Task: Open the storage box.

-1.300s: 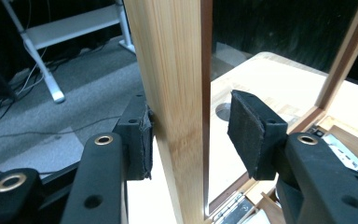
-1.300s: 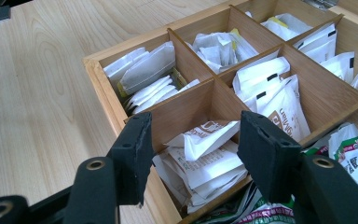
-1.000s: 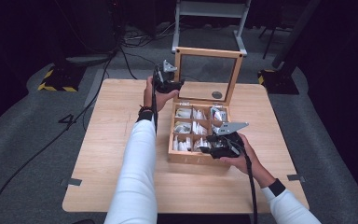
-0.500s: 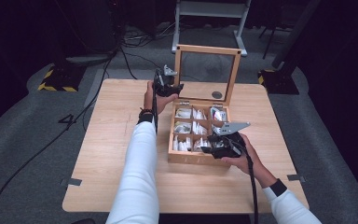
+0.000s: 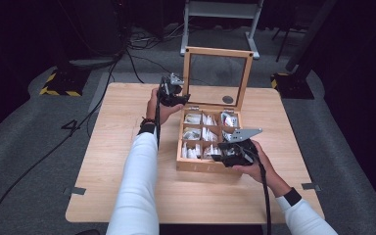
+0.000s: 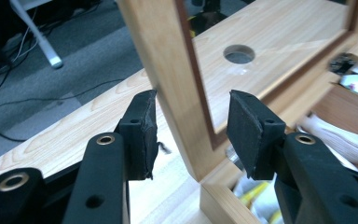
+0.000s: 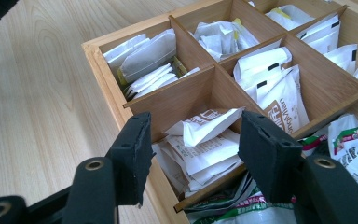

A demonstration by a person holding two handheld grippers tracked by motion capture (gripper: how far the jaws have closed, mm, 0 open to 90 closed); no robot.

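Lid of the box stands upright, its left post between the fingers of the left gripper.

In the left gripper view the left finger touches the post or lies just beside it, while the right finger stands apart from it, so the post is not clamped; these fingers have just been opening a little. The right gripper hovers over the front compartments of the box on the desk, fingers apart, with white sachets below and between them, not pressed.
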